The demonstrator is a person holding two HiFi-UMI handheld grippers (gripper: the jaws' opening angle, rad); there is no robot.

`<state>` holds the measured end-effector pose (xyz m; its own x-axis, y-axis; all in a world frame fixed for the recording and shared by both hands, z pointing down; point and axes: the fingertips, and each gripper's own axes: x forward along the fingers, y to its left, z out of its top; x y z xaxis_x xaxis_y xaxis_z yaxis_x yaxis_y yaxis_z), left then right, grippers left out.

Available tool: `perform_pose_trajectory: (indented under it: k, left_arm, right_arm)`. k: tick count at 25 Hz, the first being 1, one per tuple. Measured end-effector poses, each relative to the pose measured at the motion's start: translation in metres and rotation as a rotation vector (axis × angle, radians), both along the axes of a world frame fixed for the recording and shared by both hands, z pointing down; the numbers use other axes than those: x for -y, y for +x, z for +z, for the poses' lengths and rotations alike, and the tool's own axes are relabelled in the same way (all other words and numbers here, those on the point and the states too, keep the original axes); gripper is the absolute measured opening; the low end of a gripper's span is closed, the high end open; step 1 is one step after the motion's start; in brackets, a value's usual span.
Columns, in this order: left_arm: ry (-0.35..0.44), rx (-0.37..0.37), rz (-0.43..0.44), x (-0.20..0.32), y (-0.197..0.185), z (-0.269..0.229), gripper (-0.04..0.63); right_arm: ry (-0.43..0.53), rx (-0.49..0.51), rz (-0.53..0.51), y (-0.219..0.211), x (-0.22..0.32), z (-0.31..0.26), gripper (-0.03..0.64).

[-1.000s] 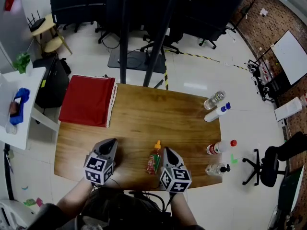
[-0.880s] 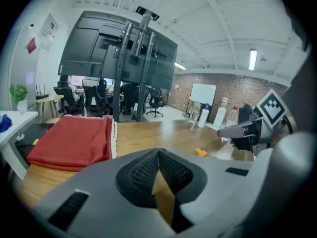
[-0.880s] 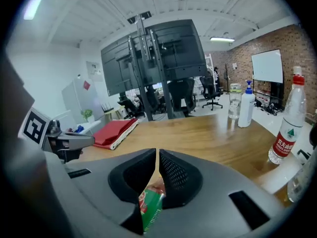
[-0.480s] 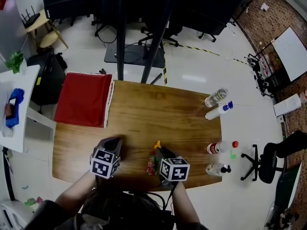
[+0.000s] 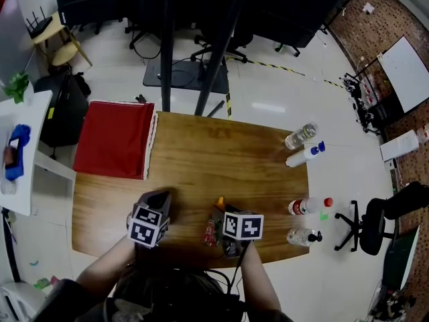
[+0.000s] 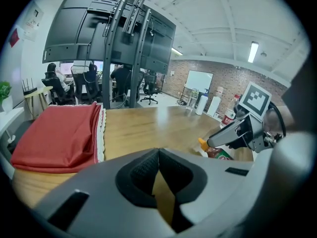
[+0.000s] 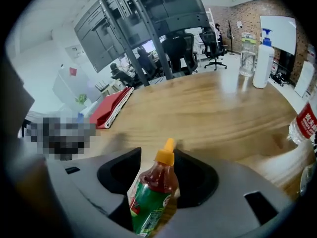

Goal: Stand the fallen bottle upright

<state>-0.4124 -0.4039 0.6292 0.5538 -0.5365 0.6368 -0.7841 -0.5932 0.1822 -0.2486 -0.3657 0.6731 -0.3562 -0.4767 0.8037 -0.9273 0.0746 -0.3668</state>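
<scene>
Sauce bottle (image 7: 151, 195) lies between your right gripper's (image 7: 159, 165) parted jaws.
They have just been opening; your left gripper's (image 6: 157, 168) jaws are together, empty.

My head camera looked steeply down on the whole desk (image 5: 201, 146) from above. The camera on my left gripper (image 5: 156, 198) sat low, facing along its jaws across the desk; the one on my right gripper (image 5: 220, 213) did likewise, closer in. All three shared the red cloth (image 5: 114, 139).
</scene>
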Motion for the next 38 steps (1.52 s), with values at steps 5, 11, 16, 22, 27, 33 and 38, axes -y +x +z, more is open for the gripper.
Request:
perform_pose_trajectory:
  k: [5, 11, 16, 22, 27, 33, 38]
  left_arm:
    - [-0.016, 0.011, 0.007, 0.004, -0.002, 0.005, 0.032]
    - [-0.017, 0.007, -0.006, 0.009, -0.004, 0.005, 0.031]
    - [-0.013, 0.023, -0.002, 0.011, -0.004, 0.010, 0.032]
    - [-0.029, 0.024, 0.007, 0.008, 0.001, 0.016, 0.031]
    - [-0.032, 0.020, 0.014, 0.004, 0.003, 0.014, 0.031]
    - [-0.035, 0.022, 0.006, 0.001, 0.003, 0.013, 0.032]
    - [-0.026, 0.025, 0.011, -0.001, 0.003, 0.012, 0.031]
  right_arm:
    - [-0.098, -0.001, -0.034, -0.003, 0.000, 0.017, 0.255]
    - [-0.181, -0.014, -0.032, -0.003, 0.001, 0.030, 0.275]
    - [-0.242, -0.020, -0.009, -0.002, 0.000, 0.037, 0.275]
    - [-0.336, -0.079, 0.021, 0.001, 0.001, 0.048, 0.276]
    - [-0.394, -0.094, 0.016, -0.001, -0.001, 0.050, 0.278]
    - [-0.435, -0.212, -0.034, 0.000, -0.006, 0.052, 0.276]
    - [-0.450, -0.317, -0.056, 0.002, -0.009, 0.056, 0.256]
